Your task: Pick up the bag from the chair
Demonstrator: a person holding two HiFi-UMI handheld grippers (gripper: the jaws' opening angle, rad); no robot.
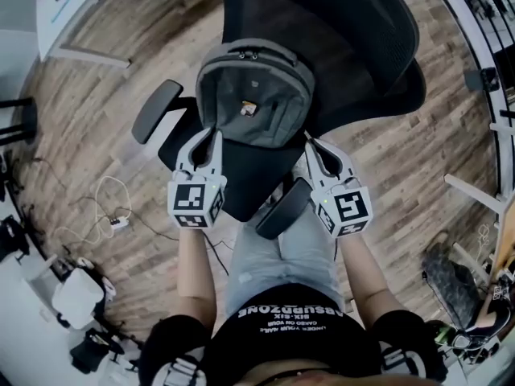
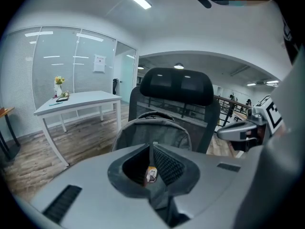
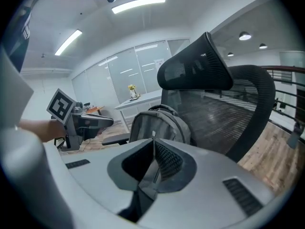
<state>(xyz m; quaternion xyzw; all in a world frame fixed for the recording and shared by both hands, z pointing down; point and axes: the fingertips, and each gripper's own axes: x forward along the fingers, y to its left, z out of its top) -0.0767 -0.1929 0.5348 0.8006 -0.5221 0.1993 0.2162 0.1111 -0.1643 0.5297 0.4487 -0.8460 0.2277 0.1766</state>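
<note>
on the chair point(image 1: 354, 39) seat the grey bag point(image 1: 256, 95) leans upright against the backrest. a nudge from shut tips could, i judge, tip it sideways off the seat or swivel the chair, and soft fabric may slip from a shallow pinch. left gripper point(image 1: 215, 133) and right gripper point(image 1: 309, 141) hover near its lower corners, jaws pressed together, holding nothing.

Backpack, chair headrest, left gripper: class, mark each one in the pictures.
backpack point(image 1: 265, 87): head view, its grey front panel.
chair headrest point(image 2: 176, 86): left gripper view, middle of the black pad.
left gripper point(image 1: 214, 135): head view, between its closed fingertips.
</note>
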